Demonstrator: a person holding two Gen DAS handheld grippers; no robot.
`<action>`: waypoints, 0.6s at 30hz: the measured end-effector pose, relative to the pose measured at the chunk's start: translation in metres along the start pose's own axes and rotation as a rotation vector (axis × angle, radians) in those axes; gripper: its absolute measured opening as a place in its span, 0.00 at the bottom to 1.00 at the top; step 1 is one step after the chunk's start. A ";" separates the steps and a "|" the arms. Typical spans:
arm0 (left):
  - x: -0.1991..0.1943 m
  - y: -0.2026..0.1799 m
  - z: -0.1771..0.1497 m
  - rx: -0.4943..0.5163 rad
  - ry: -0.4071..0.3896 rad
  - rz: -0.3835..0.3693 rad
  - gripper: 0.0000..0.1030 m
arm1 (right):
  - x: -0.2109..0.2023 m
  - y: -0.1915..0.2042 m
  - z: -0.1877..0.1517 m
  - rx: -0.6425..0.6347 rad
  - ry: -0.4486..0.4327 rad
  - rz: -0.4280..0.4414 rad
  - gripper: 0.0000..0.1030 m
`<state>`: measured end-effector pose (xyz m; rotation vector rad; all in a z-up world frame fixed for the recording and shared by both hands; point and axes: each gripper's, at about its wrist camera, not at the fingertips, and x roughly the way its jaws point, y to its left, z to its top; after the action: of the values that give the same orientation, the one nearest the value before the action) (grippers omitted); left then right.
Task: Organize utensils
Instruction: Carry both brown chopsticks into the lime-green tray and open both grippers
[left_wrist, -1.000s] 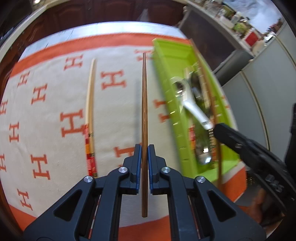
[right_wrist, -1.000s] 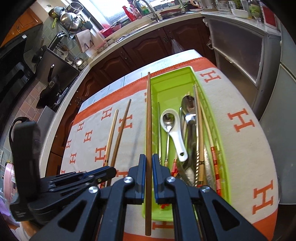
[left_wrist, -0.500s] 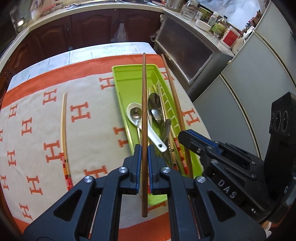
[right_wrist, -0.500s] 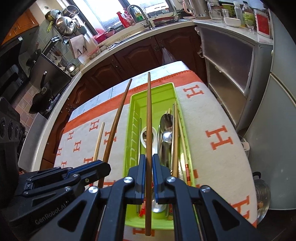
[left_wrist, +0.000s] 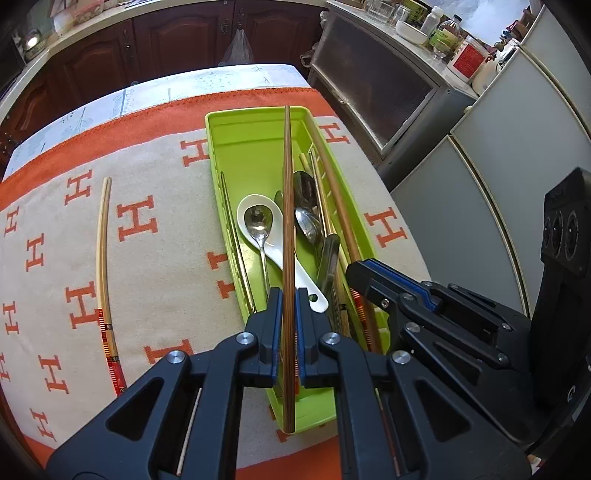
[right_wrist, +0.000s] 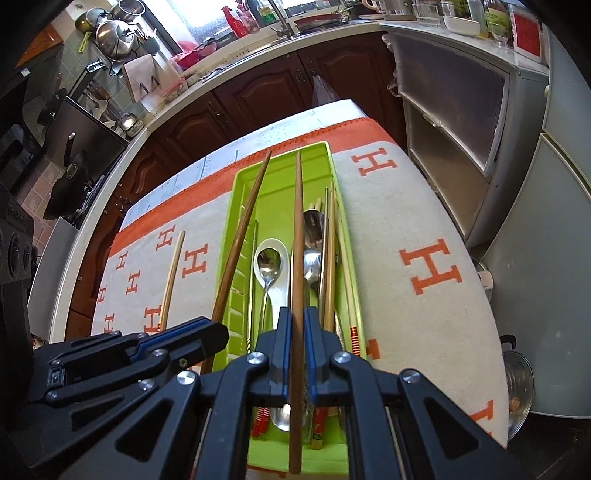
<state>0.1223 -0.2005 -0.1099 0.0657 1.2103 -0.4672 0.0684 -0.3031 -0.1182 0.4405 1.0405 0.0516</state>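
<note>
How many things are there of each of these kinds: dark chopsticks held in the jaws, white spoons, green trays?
Dark chopsticks: 2
White spoon: 1
Green tray: 1
Total: 4

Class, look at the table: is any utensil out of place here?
Yes. A pale chopstick pair lies alone on the cloth, left of the green tray, while the other utensils lie in it. Each gripper, left and right, holds one brown chopstick above the tray.
</note>
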 end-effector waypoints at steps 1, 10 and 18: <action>0.001 0.000 0.000 0.005 0.002 0.005 0.04 | 0.001 -0.001 0.000 0.004 0.003 0.001 0.07; -0.001 0.005 -0.006 0.016 0.015 0.027 0.05 | 0.003 -0.002 -0.005 0.033 0.034 0.005 0.08; -0.012 0.019 -0.017 0.013 0.012 0.060 0.06 | -0.006 0.009 -0.010 0.014 0.026 0.010 0.08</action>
<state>0.1115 -0.1748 -0.1088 0.1155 1.2134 -0.4227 0.0586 -0.2928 -0.1144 0.4586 1.0643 0.0597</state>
